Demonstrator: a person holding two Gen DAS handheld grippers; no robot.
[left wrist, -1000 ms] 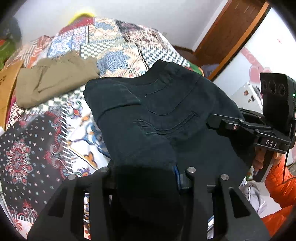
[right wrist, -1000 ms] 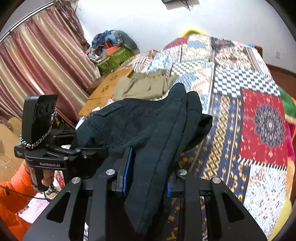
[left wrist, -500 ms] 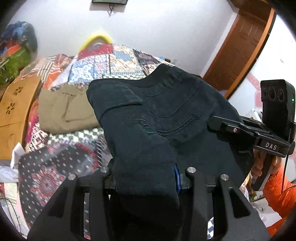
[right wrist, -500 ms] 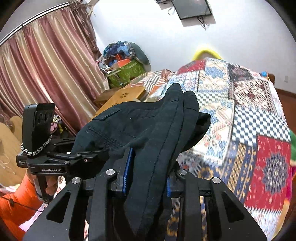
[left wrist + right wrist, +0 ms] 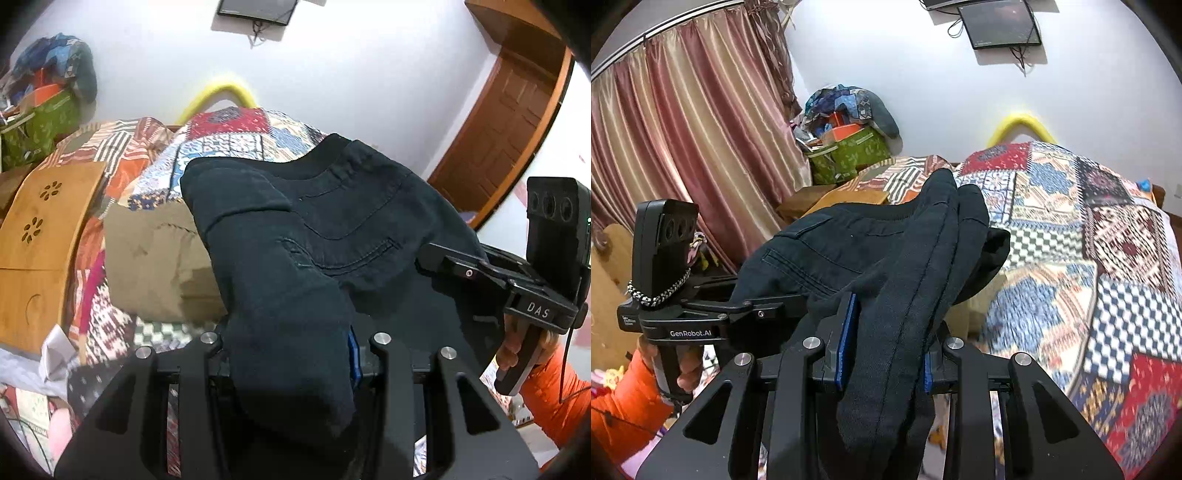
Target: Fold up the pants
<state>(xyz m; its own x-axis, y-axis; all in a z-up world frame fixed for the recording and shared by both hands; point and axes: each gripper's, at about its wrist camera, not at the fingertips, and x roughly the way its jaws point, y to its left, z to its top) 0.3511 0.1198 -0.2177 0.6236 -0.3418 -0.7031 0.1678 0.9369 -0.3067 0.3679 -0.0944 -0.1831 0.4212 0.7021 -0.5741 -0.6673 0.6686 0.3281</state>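
Observation:
The black pants (image 5: 332,221) hang in the air between both grippers, above the patchwork bed. My left gripper (image 5: 291,354) is shut on one bunched edge of the pants. My right gripper (image 5: 886,332) is shut on the other edge, and thick folds of the pants (image 5: 849,251) drape over its fingers. In the left wrist view the right gripper (image 5: 480,266) shows at the right, clamped on the cloth. In the right wrist view the left gripper (image 5: 757,314) shows at the left, also clamped on it. The fingertips are hidden by fabric.
A patchwork quilt (image 5: 1108,240) covers the bed. Folded khaki pants (image 5: 155,258) lie on it. A wooden board (image 5: 40,240) stands at the left. Green boxes with piled clothes (image 5: 849,144) sit by the pink curtain (image 5: 683,147). A wooden door (image 5: 509,122) is at the right.
Both grippers have lifted and tilted up with the pants. The views now show more wall and less bed. The grip on the pants is the same.

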